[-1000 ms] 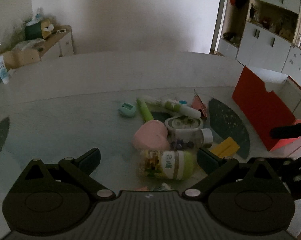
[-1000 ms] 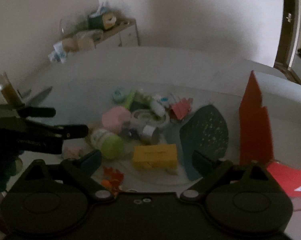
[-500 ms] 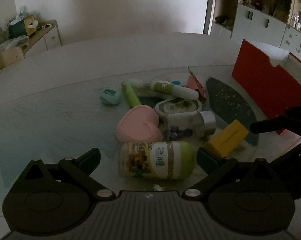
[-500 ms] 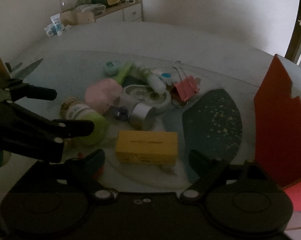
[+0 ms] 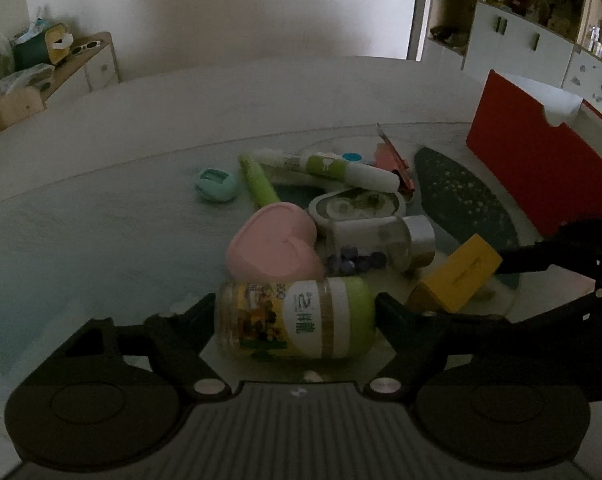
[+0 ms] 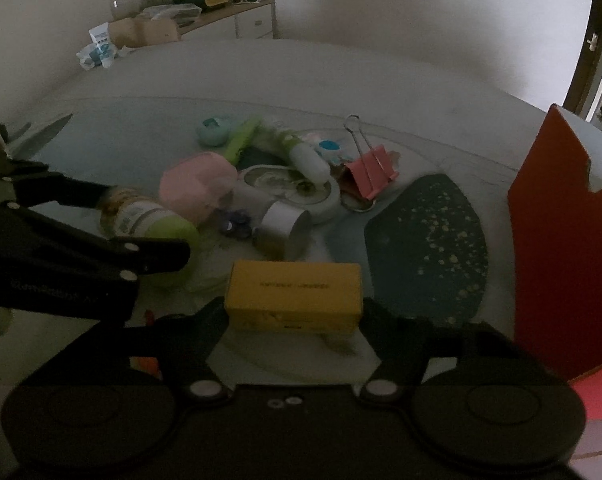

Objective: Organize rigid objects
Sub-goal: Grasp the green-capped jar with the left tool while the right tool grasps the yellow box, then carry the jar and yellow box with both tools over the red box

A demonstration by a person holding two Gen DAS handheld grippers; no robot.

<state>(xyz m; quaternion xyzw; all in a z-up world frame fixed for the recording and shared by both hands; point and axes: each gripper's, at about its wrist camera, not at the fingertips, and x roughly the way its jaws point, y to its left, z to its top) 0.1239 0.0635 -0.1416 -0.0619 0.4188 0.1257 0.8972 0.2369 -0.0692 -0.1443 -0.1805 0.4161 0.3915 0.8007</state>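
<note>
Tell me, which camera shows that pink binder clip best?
The right wrist view. There the pink binder clip lies in full sight behind the round white tin, its wire handles pointing away from the camera. The left wrist view catches only a thin edge-on sliver of it, partly hidden by the white and green tube.

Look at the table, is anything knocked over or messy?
Yes. The green-capped jar lies on its side between the fingers of the left hand-held gripper, and the silver-capped bottle lies tipped over too. They sit in a jumble with the pink heart box and yellow box.
</note>
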